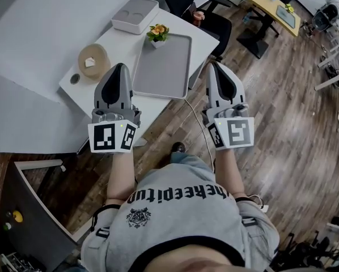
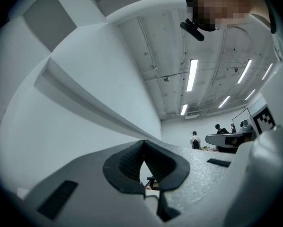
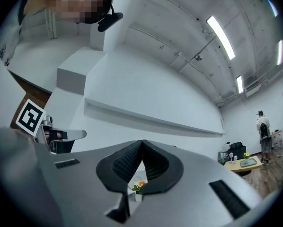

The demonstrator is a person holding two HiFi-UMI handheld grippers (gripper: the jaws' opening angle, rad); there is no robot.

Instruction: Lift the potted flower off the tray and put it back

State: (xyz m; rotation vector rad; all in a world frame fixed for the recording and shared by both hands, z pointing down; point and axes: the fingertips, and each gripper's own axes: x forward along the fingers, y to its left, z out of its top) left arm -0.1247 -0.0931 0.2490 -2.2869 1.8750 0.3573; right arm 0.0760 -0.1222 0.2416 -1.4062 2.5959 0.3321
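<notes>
The potted flower (image 1: 157,34) stands ahead of both tongs, it seems on the far corner of the tray (image 1: 165,67) on the white tabletop (image 1: 110,45). The left tongs (image 1: 119,67) and the right tongs (image 1: 216,66) are clenched on nothing, one beside each side of the tray, well apart from the flower.

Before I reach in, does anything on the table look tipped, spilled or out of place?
Nothing stands out. The potted flower stands upright at the far corner of the tray, the tray lies flat on the table, and no spill shows.
</notes>
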